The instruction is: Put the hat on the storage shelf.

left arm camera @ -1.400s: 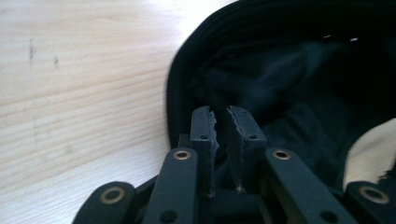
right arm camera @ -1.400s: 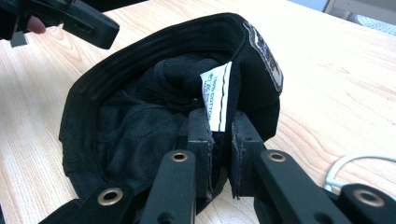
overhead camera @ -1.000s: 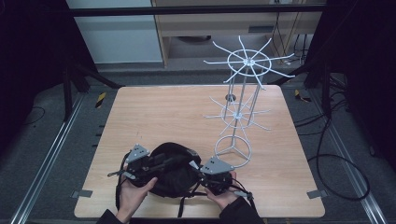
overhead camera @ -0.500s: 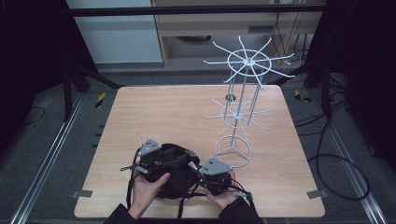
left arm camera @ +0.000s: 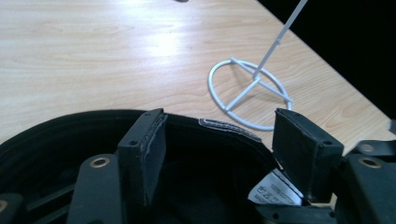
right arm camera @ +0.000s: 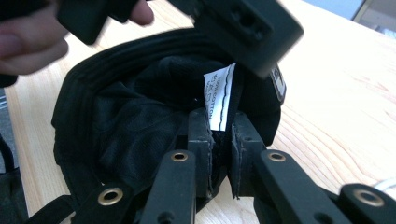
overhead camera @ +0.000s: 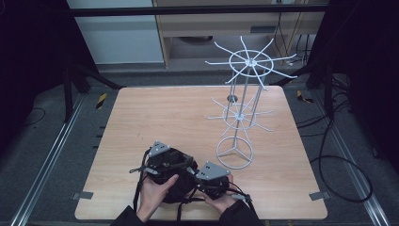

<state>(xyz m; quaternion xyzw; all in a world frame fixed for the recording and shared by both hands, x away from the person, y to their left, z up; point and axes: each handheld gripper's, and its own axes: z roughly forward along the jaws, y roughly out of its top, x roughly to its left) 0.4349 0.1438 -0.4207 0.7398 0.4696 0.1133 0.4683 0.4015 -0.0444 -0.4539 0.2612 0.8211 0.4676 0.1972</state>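
A black cap lies upside down at the near edge of the wooden surface, between the person's two hands, with its hollow inside facing up. In the right claw view the dark lining and a white care label sewn inside the rim are plain to see.

The right claw stands narrow, its two black jaws pinched on the cap's rim right at the label, so the fabric and the lower end of the label are squeezed between the pads. In the high view this claw sits at the cap's right side, held by the person's right hand.

The left claw is wide; its jaws have just been opening. In its own view the cap's rim curves between the two jaws, with one jaw inside the hollow and the other at the rim's outer side near the label, and the pads do not press on the fabric. In the high view the left claw rests over the cap's left side, with the left hand behind it.

A white wire display stand rises on the right half of the surface, its round base ring just beyond the cap and apart from it.
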